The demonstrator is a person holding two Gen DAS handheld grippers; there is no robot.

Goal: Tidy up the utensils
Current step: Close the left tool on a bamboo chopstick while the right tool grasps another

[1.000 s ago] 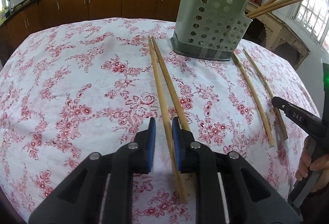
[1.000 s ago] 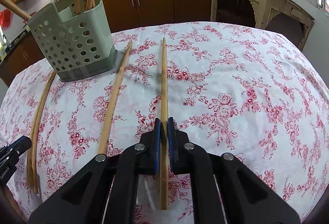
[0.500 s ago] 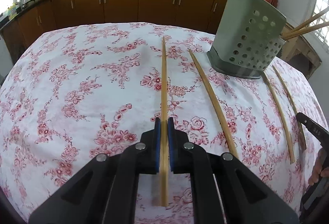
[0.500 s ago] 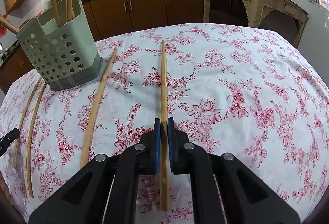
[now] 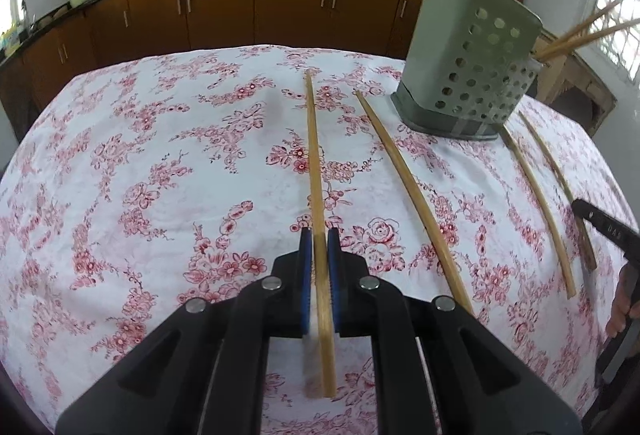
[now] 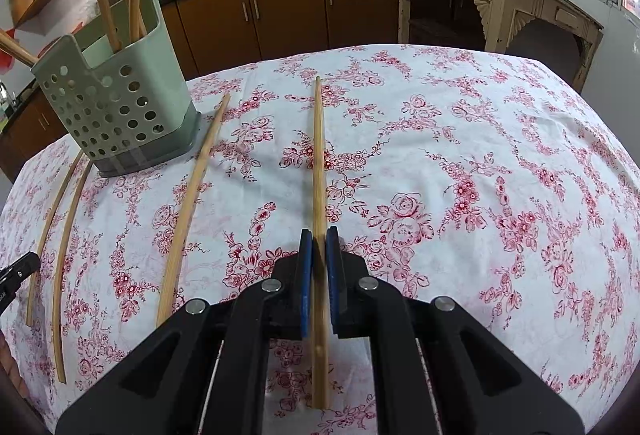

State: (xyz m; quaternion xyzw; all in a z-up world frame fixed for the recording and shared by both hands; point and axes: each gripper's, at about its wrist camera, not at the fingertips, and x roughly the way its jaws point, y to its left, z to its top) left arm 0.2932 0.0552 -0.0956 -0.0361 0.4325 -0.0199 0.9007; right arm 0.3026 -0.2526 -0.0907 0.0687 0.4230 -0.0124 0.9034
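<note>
My left gripper (image 5: 320,235) is shut on a wooden chopstick (image 5: 314,155) that points forward over the floral tablecloth. My right gripper (image 6: 319,237) is shut on another wooden chopstick (image 6: 319,155), also pointing forward. A grey-green perforated utensil holder (image 5: 468,63) stands at the far right in the left wrist view and at the far left in the right wrist view (image 6: 116,103), with several chopsticks upright in it. One loose chopstick (image 5: 412,191) lies between the held one and the holder. Two more (image 5: 540,203) lie beyond the holder.
The table (image 5: 120,175) has a white cloth with red flowers. Brown kitchen cabinets (image 5: 220,7) and a counter with woks run behind it. A pale sideboard (image 6: 500,7) stands at the back right in the right wrist view. The other gripper's tip (image 5: 604,227) shows at the right edge.
My left gripper closed on a chopstick and swung it away from its neighbour. My right gripper stayed shut on its chopstick and lifted a little; the holder drifted left in its view.
</note>
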